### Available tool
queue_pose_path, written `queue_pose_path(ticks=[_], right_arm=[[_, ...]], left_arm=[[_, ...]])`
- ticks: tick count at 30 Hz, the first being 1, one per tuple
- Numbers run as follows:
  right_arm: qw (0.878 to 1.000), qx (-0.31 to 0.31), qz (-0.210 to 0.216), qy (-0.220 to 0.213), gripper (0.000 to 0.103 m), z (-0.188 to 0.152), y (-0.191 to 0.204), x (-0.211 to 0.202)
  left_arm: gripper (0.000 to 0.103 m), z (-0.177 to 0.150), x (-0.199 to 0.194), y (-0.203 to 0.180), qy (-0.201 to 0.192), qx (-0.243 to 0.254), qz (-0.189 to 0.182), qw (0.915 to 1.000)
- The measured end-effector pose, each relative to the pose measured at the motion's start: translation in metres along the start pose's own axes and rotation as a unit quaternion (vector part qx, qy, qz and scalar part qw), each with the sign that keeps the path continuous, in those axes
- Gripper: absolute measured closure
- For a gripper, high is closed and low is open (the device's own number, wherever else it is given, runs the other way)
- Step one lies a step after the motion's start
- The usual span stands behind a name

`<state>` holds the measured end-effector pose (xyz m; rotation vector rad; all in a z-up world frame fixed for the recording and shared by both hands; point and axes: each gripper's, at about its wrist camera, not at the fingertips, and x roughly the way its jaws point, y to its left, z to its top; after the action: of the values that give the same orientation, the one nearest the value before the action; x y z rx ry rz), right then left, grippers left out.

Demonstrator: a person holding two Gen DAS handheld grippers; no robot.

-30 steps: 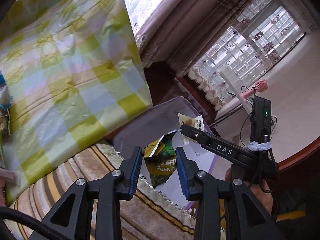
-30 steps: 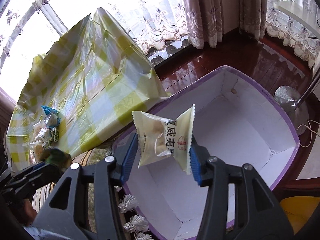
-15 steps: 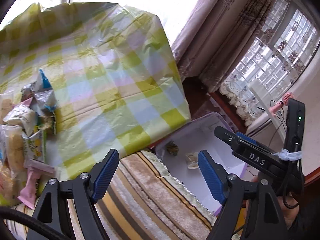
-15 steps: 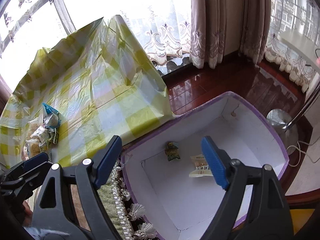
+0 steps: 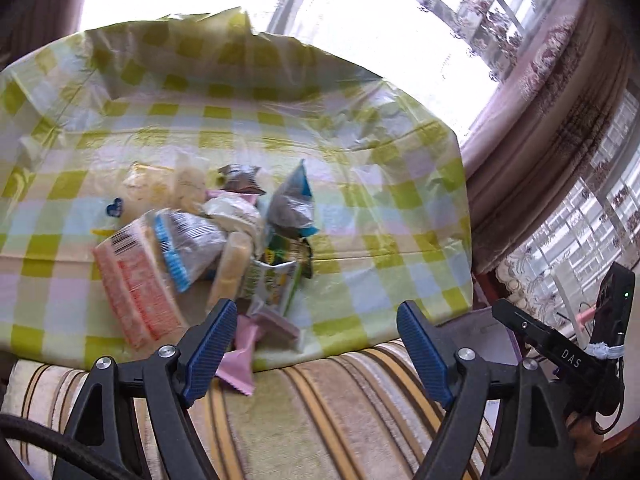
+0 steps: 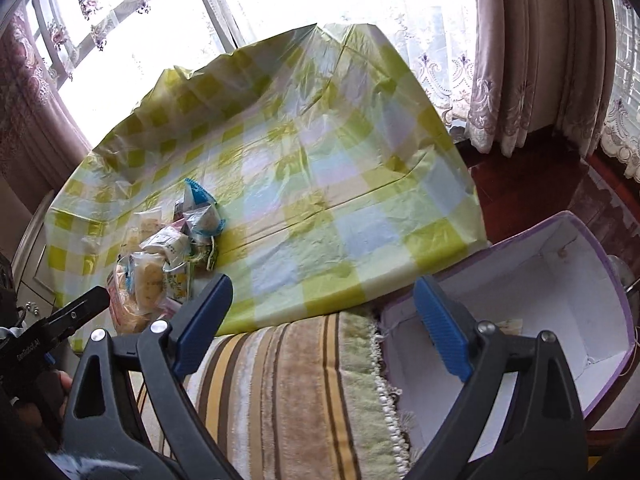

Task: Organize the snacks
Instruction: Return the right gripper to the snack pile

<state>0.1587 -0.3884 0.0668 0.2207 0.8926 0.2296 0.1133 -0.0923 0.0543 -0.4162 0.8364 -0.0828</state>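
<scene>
Where the left wrist view had a second before shown a green pea packet pinched between nearly closed blue pads over the box, the left gripper [image 5: 316, 354] now stood with its jaws spread wide and nothing between them, having just been opening; its view had swung to the snack pile [image 5: 208, 240], heaped near the near-left edge of the table [image 5: 360, 160]; a long orange-and-white packet [image 5: 134, 284] lay with its long axis running from the table's middle toward the near edge; a pink wrapper [image 5: 240, 356] hung over that edge onto the striped cushion [image 5: 320, 412]; the checked yellow-green plastic cloth was wrinkled, with bright windows and curtains behind; the picture was somewhat blurred.

In the right wrist view, the right gripper [image 6: 322, 326] had a second before pinched a pale snack bag; now its jaws stood wide apart and empty, having just been opening; the purple-rimmed white box [image 6: 560, 280] sat off the table's right corner, beside the fringed cushion, a pale packet [image 6: 508, 326] lying inside it; the dark red floor showed beyond.
</scene>
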Motion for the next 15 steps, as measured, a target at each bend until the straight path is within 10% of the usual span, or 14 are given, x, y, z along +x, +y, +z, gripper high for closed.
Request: queue_pose_path(ticks=[15], right_arm=[[0.994,-0.048,0.056,0.076,0.01,-0.019,0.079,0.049]], left_arm=[[0.023,-0.003,-0.001,0.111,0.014,-0.132,0.051,0.9898]])
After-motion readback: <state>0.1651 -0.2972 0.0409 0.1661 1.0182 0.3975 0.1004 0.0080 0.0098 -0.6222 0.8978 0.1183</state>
